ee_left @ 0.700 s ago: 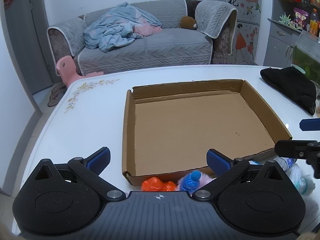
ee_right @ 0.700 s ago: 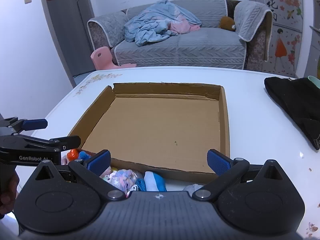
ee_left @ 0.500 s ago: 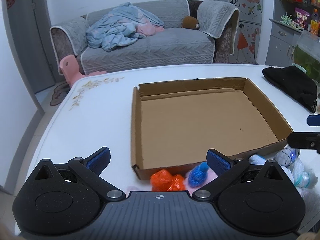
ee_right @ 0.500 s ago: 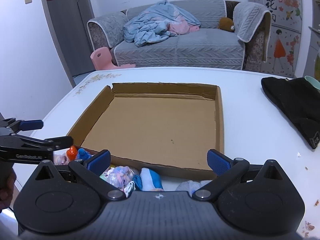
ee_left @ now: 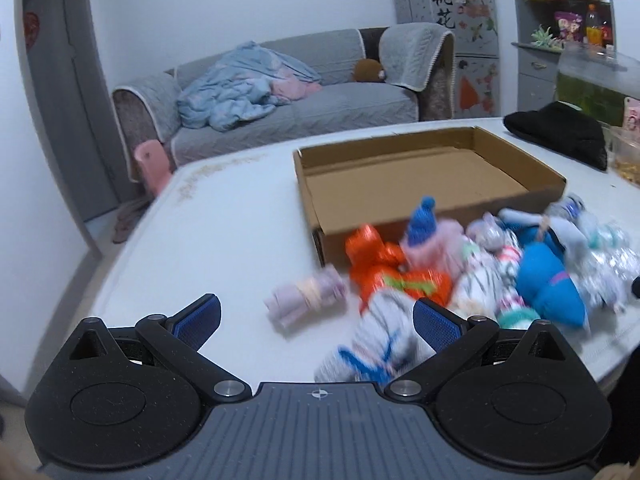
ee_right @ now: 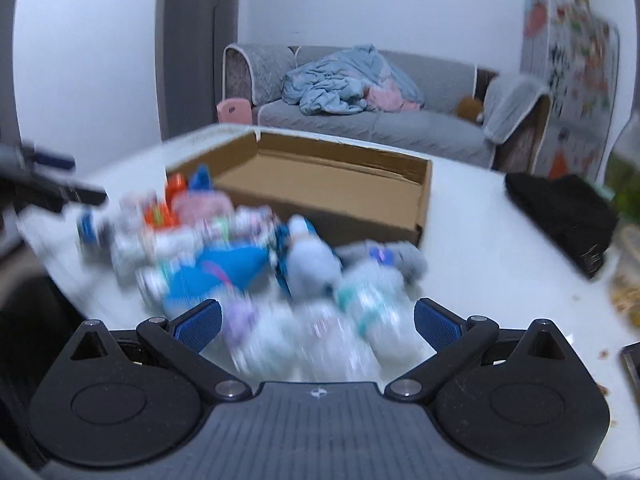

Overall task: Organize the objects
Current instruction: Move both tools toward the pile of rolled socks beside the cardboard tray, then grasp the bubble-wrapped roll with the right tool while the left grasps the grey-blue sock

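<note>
The white counter (ee_left: 224, 240) stretches ahead of both claws. The empty cardboard tray (ee_left: 404, 184) lies beyond the left claw (ee_left: 316, 320), up and to its right. A heap of rolled socks (ee_left: 480, 276) sits just in front of the tray, right ahead of the right claw (ee_right: 318, 326). Both claws are spread wide, pinching nothing; a white-and-blue sock roll (ee_left: 372, 348) lies blurred between the left fingers.

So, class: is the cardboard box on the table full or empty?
Empty. The cardboard box shows only bare brown floor in both views; the rolled socks lie in a heap on the table outside its near wall.
</note>
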Demonstrator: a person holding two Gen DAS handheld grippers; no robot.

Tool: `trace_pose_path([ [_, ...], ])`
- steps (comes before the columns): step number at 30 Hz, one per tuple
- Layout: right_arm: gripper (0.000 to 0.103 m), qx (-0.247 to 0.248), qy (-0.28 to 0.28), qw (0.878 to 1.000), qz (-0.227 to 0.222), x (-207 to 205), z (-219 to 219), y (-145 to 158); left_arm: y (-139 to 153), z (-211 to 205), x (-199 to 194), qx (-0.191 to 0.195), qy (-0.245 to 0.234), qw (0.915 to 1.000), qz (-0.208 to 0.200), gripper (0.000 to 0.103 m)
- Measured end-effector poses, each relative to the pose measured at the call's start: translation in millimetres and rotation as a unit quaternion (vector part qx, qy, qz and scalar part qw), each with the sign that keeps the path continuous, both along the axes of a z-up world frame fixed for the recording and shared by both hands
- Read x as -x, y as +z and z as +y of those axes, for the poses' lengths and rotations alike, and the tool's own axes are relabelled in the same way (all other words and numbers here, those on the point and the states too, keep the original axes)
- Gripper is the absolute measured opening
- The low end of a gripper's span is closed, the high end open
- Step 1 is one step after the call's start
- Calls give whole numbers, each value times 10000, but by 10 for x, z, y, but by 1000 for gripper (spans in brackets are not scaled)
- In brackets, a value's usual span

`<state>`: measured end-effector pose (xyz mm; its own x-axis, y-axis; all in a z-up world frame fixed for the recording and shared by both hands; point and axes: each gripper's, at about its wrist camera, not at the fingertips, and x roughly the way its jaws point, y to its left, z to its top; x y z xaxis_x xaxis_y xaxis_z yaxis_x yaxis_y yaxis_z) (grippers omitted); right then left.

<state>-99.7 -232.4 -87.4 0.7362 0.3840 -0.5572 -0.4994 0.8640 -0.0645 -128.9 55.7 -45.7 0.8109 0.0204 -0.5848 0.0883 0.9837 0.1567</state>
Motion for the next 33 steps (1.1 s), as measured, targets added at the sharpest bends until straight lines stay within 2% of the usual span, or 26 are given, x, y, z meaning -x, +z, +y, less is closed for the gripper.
trace_pose_path([
  [2,102,38,22,10000,-21,18,-19,-64,-88,45,-1,80,-22,9999,144,102],
  [7,99,-523,-212,9984,83,-45,-258,-49,-255,123,-61,386,-120,9985,376,102],
  [9,93,-504,-297,9982,153,-86,-281,-79,-299,126,-119,461,-169,9979,426,102],
  [11,78,-444,-369,9981,213,-106,-265,-134,-348,133,-172,566,-238,9969,485,102],
  [16,62,-391,-285,9980,411,-127,-224,-253,-412,172,-222,727,-411,9951,530,103],
  [19,40,-404,-212,9981,422,-89,-228,-292,-414,244,-215,835,-311,9943,585,103],
  [20,37,-464,-184,9978,427,-77,-240,-300,-417,278,-206,881,-234,9940,604,103],
  [24,35,-619,-106,9967,508,-51,-308,-294,-399,326,-156,851,-130,9945,599,102],
  [30,39,-573,-80,9972,479,-58,-286,-306,-404,53,-222,466,-682,9947,608,102],
  [33,40,-526,-72,9975,460,-90,-258,-326,-452,27,-324,562,-819,9925,714,101],
])
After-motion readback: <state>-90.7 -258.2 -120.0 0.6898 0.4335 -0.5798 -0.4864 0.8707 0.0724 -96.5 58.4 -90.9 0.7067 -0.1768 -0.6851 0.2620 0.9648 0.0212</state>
